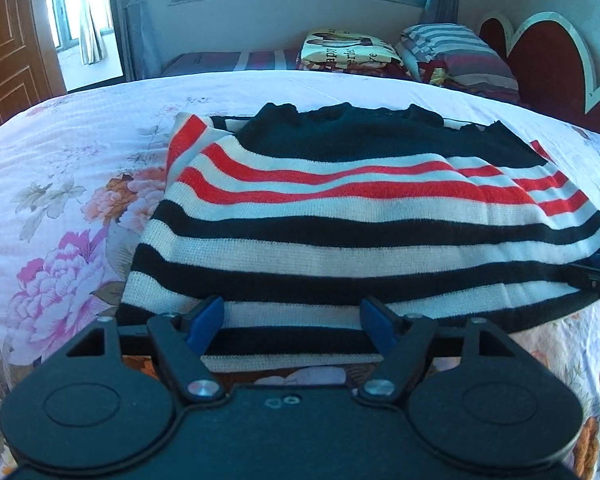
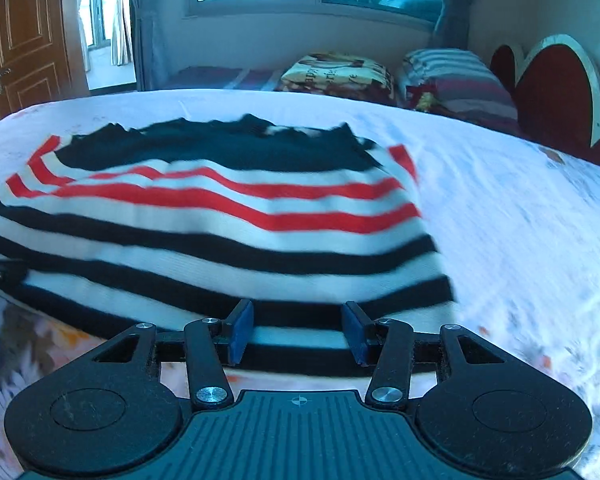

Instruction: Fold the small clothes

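A knitted sweater [image 1: 340, 216] with navy, white and red stripes lies flat on the bed, its navy upper part at the far side. My left gripper [image 1: 293, 320] hovers over the near hem toward the sweater's left part; its blue pads [image 1: 206, 322] stand wide apart and the cloth lies flat between them, unpinched. My right gripper [image 2: 299, 332] is over the hem of the same sweater [image 2: 220, 232] toward its right part, its jaws apart and the striped hem flat between its pads [image 2: 242, 332]. Each gripper's tip shows at the edge of the other view.
The bed sheet [image 1: 72, 184] is white with pink and orange flowers. Folded blankets and pillows [image 1: 452, 56] are stacked at the far right by a red heart-shaped headboard [image 1: 548, 60]. A wooden door [image 2: 24, 36] and a window stand behind the bed.
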`<move>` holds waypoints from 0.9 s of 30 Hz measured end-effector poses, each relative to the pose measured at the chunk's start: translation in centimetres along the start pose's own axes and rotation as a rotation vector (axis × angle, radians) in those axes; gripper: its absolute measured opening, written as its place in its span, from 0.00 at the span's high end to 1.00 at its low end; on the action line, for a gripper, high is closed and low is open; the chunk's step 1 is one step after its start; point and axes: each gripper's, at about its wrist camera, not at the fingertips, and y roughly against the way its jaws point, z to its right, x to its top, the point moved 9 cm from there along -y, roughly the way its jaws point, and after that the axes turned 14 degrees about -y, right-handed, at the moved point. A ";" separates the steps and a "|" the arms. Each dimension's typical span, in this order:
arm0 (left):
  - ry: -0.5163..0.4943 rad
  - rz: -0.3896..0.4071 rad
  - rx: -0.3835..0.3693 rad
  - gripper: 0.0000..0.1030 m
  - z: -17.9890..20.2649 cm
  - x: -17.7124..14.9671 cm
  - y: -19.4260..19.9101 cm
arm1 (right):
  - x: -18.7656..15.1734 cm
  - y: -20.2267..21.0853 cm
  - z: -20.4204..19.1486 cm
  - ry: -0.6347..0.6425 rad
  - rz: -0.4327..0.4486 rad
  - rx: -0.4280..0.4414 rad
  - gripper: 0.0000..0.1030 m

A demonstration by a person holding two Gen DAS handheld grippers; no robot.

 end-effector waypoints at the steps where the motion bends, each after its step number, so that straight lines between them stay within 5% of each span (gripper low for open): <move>1: -0.005 0.001 -0.003 0.27 0.0 0.0 0.0 | 0.0 0.1 0.4 0.007 -0.002 -0.015 0.54; 5: 0.007 -0.008 -0.018 0.28 -0.1 0.2 0.0 | 0.6 1.0 1.1 -0.037 -0.007 -0.047 0.54; 11: 0.046 -0.029 -0.033 0.28 -0.5 0.4 0.7 | 1.8 2.9 -1.8 -0.067 0.025 0.045 0.54; 18: 0.087 0.049 -0.015 0.25 -2.2 2.4 2.4 | 3.2 2.2 -6.1 -0.047 0.046 0.105 0.54; 27: 0.120 -0.004 0.016 0.20 -4.5 3.4 -1.9 | 5.2 -1.2 -9.9 -0.045 0.047 0.122 0.54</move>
